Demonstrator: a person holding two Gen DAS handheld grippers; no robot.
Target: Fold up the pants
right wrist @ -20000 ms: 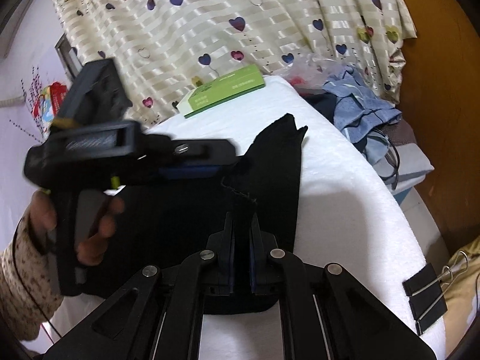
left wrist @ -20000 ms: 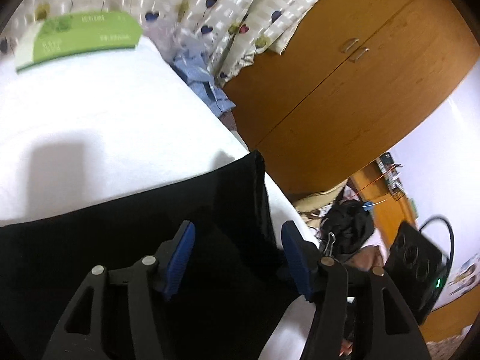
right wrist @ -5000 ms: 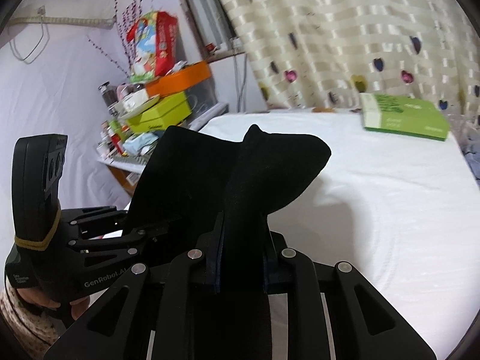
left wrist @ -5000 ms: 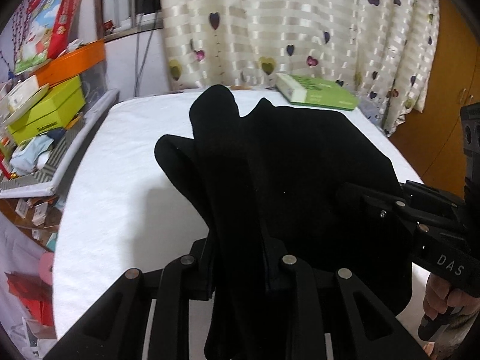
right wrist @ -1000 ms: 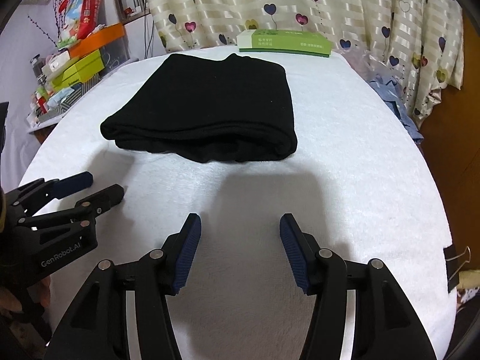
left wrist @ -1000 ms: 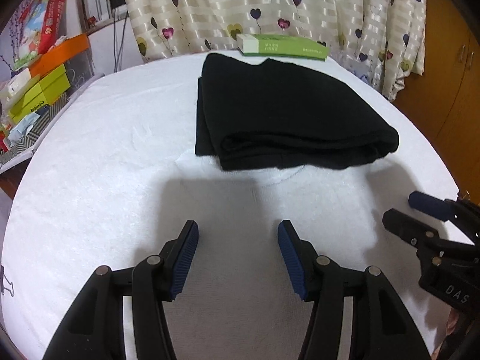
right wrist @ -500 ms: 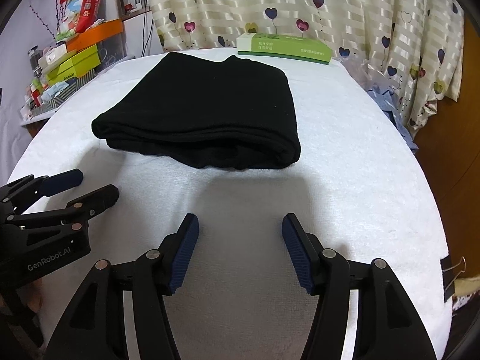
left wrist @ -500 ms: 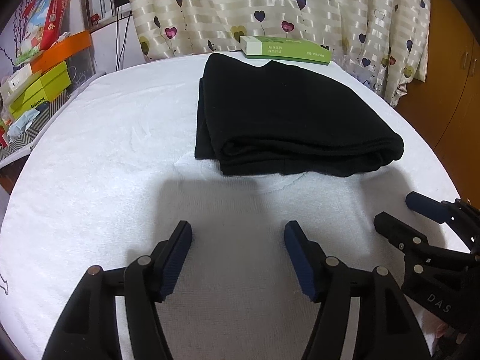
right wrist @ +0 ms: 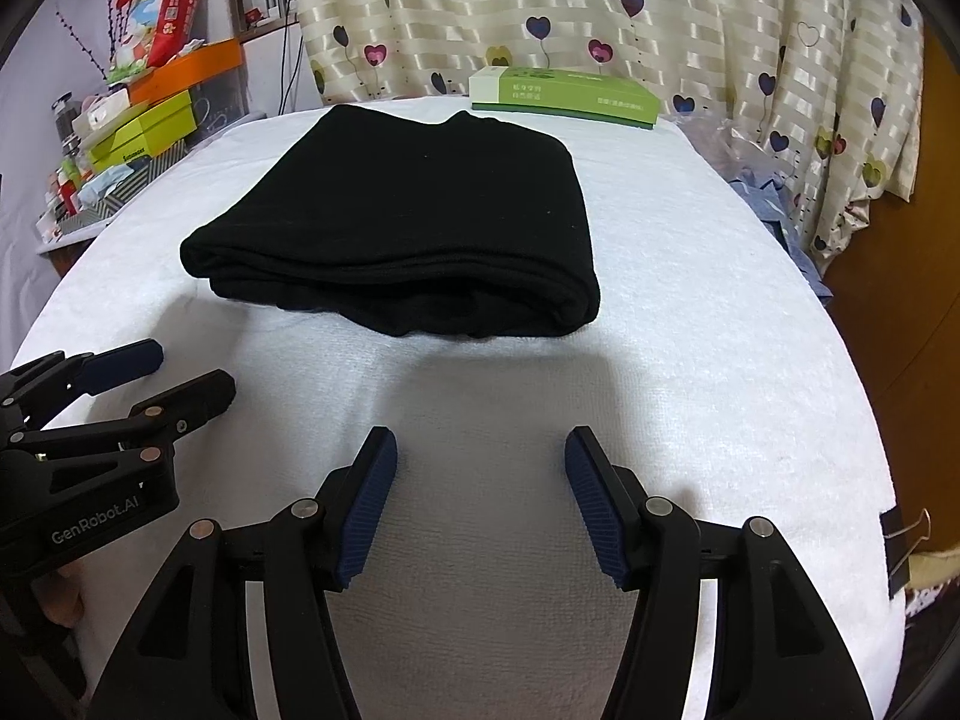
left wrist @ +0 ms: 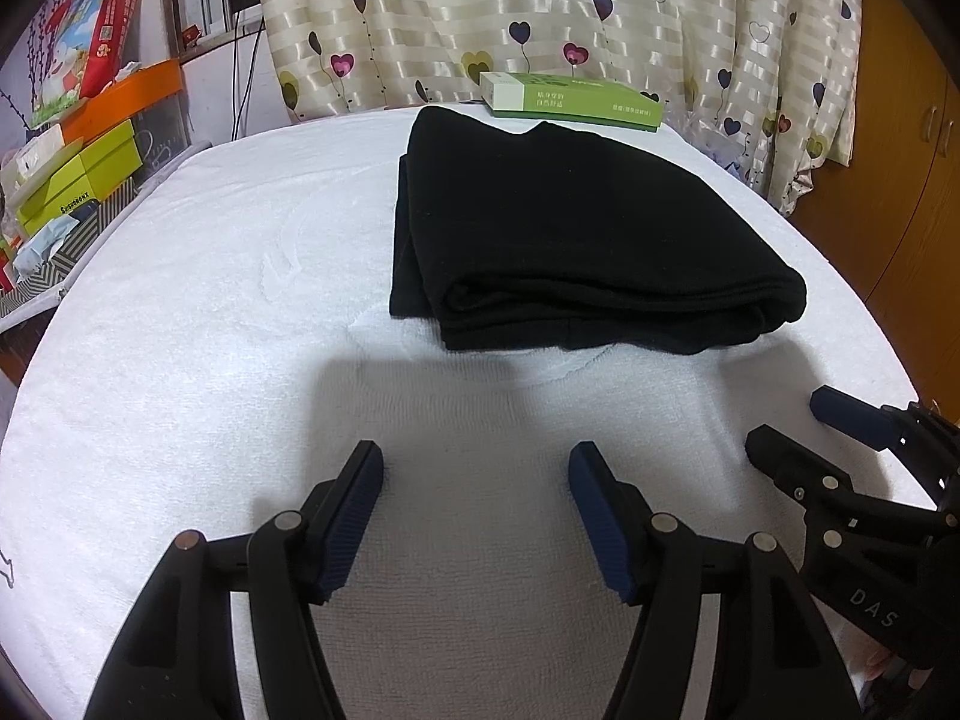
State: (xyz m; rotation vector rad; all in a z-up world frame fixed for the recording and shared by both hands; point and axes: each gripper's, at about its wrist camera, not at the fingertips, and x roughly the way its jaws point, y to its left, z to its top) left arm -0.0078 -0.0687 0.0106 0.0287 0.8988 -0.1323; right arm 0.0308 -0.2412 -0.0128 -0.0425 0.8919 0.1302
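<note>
The black pants [left wrist: 576, 234] lie folded into a thick, roughly square bundle on the white towel-covered desk [left wrist: 198, 300], with the layered folded edge facing the cameras and the flat top running back toward the curtain. Just behind the pants, at the far edge of the desk, lies a flat green box [left wrist: 573, 99], close to the bundle's rear corner. Behind that hangs a cream striped curtain [left wrist: 540, 6] printed with hearts. In front of the pants, on the near side and clear of the cloth, both tools hover over bare towel. The left hand-held gripper [left wrist: 477, 516] has its blue-padded jaws spread wide with nothing between them, and the right hand-held gripper [right wrist: 480, 504] stands spread and empty in the same way. To the left of the pants, past the desk edge, boxes are stacked [right wrist: 150, 108]. To the right of the pants stands a wooden wardrobe [left wrist: 900, 180].
</note>
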